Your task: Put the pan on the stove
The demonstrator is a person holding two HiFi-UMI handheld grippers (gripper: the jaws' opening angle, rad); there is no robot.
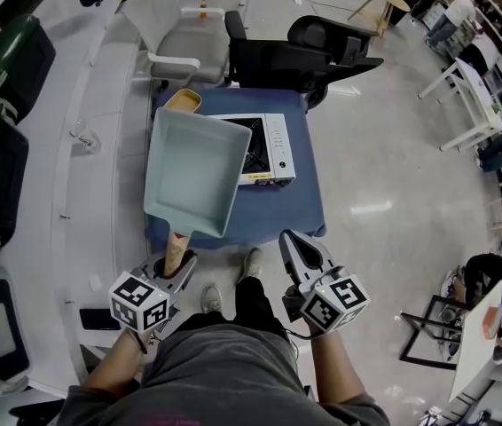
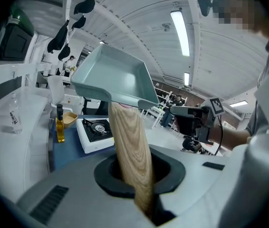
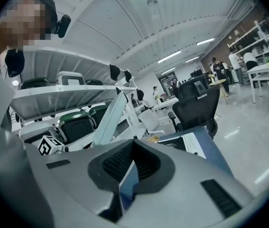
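Observation:
A square pale teal pan [image 1: 193,171] with a wooden handle [image 1: 176,251] hangs tilted above the left part of the blue table [image 1: 309,211]. Its far corner overlaps the white single-burner stove [image 1: 269,149]. My left gripper [image 1: 176,272] is shut on the handle's end. In the left gripper view the handle [image 2: 132,146] runs up from between the jaws to the pan [image 2: 115,77], with the stove [image 2: 94,132] below and beyond it. My right gripper [image 1: 300,247] hovers at the table's near right edge, shut and holding nothing. The right gripper view shows the pan [image 3: 108,115] edge-on at the left.
An oil bottle [image 2: 60,125] and a small yellow bowl [image 1: 183,101] stand at the table's far left. A grey chair [image 1: 193,47] and a black office chair [image 1: 313,56] stand behind the table. Green cases [image 1: 7,60] sit on shelving to the left.

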